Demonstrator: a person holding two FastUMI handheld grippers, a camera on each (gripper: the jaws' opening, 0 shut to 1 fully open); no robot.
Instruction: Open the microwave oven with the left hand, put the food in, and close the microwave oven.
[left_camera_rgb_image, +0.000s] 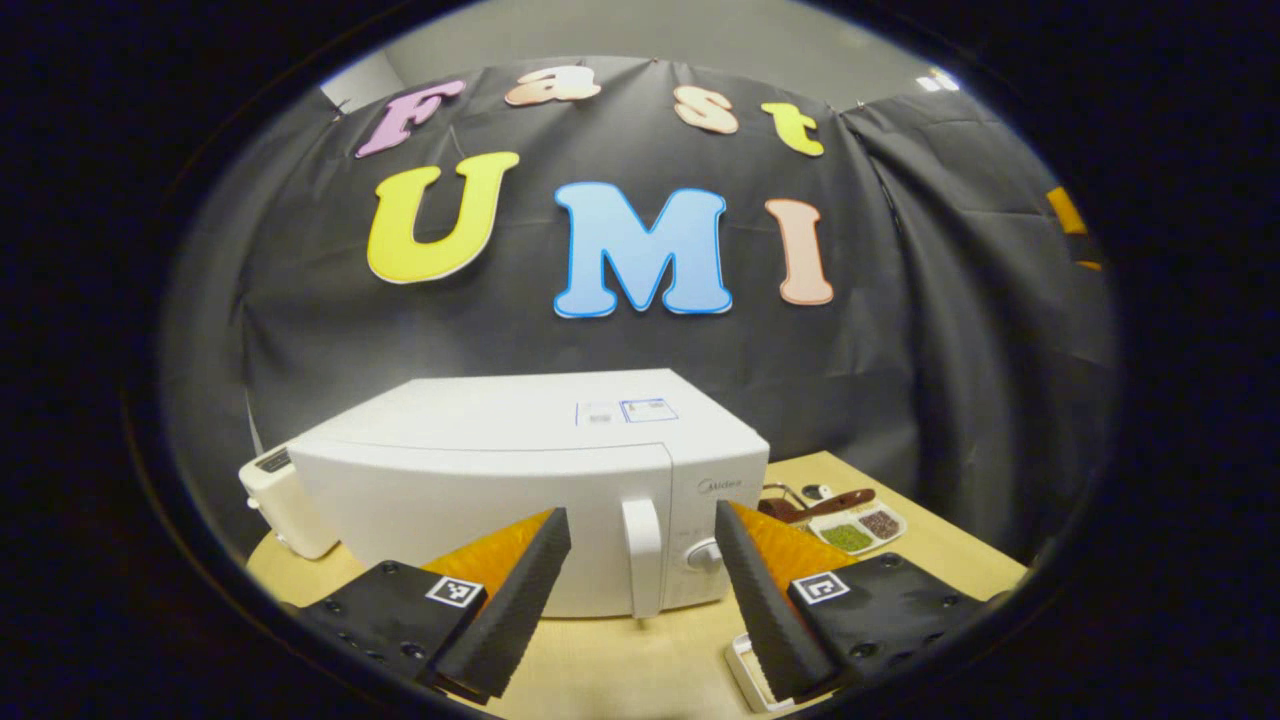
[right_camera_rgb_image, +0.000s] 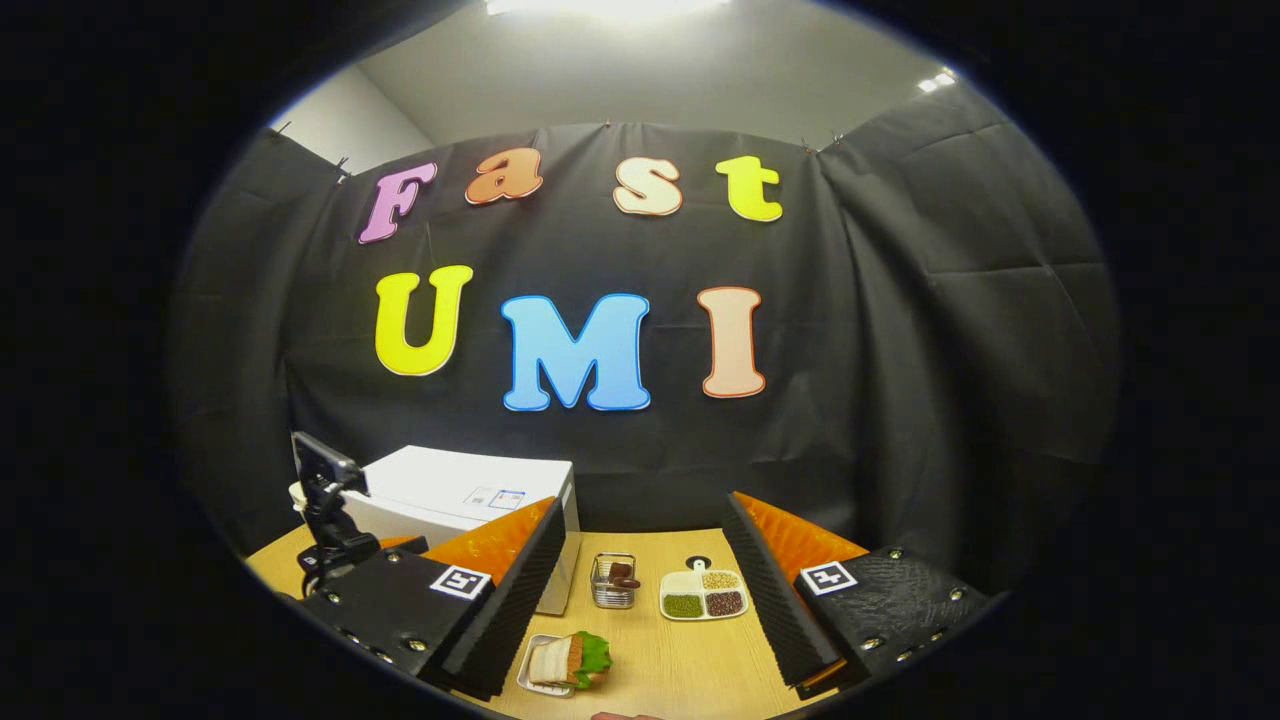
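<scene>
A white microwave oven (left_camera_rgb_image: 520, 480) stands on the wooden table with its door shut. Its vertical white handle (left_camera_rgb_image: 642, 555) runs beside a round knob (left_camera_rgb_image: 704, 555). My left gripper (left_camera_rgb_image: 640, 585) is open a short way in front of the handle, which lies between the fingers in the left gripper view, with nothing held. In the right gripper view the microwave (right_camera_rgb_image: 470, 500) sits at the left. A sandwich with lettuce on a small white tray (right_camera_rgb_image: 568, 662) lies on the table below my open right gripper (right_camera_rgb_image: 640, 600), which holds nothing.
A divided white plate of beans and grains (right_camera_rgb_image: 703, 594) and a small wire basket (right_camera_rgb_image: 613, 582) stand to the right of the microwave. The other gripper's top with its camera (right_camera_rgb_image: 325, 500) shows at the left. A white tray edge (left_camera_rgb_image: 748, 675) lies by my left gripper's right finger.
</scene>
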